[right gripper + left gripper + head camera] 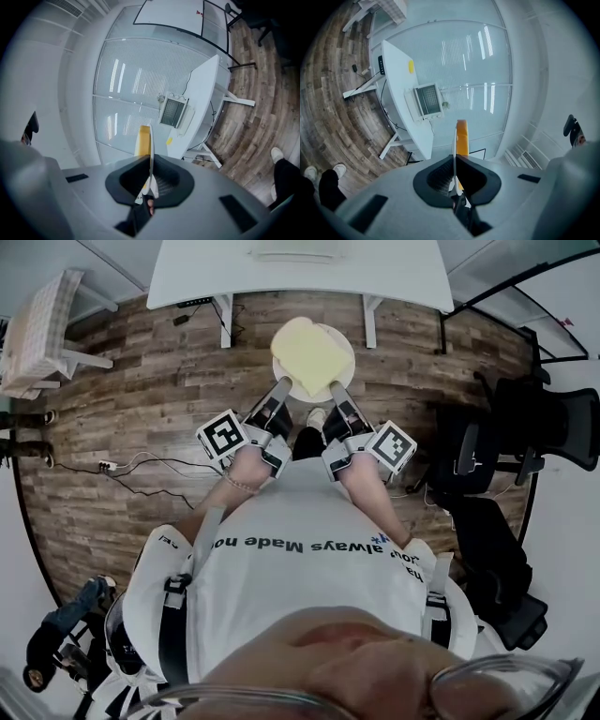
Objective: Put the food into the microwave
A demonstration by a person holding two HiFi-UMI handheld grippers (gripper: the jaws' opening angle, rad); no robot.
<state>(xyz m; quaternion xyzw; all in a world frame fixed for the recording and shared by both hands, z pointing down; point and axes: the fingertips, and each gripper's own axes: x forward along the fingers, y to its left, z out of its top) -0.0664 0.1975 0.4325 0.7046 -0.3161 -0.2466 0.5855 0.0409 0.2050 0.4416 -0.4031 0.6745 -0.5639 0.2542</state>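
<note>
A white plate (339, 345) with a pale yellow slice of food (307, 354) is held level above the wooden floor, in front of a white table (300, 273). My left gripper (279, 390) is shut on the plate's near-left rim and my right gripper (339, 395) is shut on its near-right rim. In the left gripper view the plate (455, 140) shows edge-on between the jaws, with the food (462, 138) beside it. Beyond stands the microwave (426, 101), door shut, on the table (396, 89). In the right gripper view the plate (150, 140), the food (142, 139) and the microwave (174, 111) show the same way.
Black office chairs (553, 427) stand at the right. A seat with a checked cloth (37, 329) is at the far left. A power strip and cables (106, 466) lie on the floor at the left. A small yellow item (411, 66) lies on the table.
</note>
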